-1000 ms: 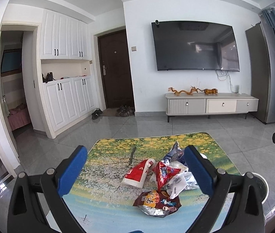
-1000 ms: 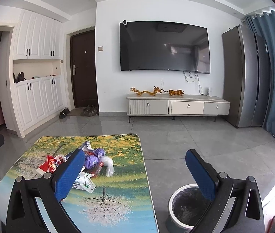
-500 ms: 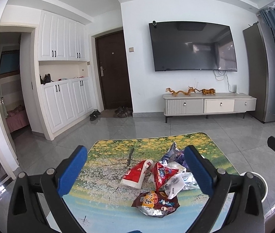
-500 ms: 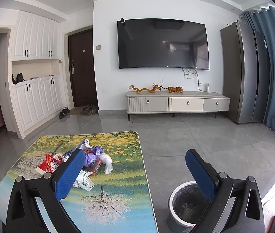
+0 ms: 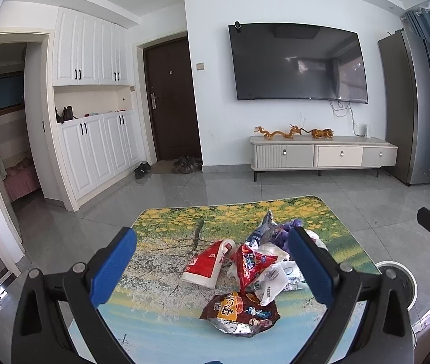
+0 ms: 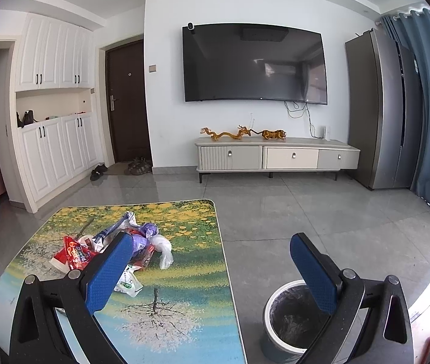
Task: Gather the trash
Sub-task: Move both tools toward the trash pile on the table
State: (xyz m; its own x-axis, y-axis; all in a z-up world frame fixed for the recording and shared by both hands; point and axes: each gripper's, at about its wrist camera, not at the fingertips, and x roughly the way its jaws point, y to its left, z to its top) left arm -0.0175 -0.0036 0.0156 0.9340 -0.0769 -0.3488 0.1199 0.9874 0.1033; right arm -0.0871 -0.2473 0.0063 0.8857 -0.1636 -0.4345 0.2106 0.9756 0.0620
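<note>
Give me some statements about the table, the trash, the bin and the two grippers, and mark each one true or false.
1. Both the left gripper and the right gripper are open and hold nothing. True.
2. The wrappers lie in a pile on the table. True.
3. The bin stands on the table. False: it stands on the floor, beside the table.
4. The brown wrapper lies at the far side of the pile. False: it is the nearest piece to the left gripper.
</note>
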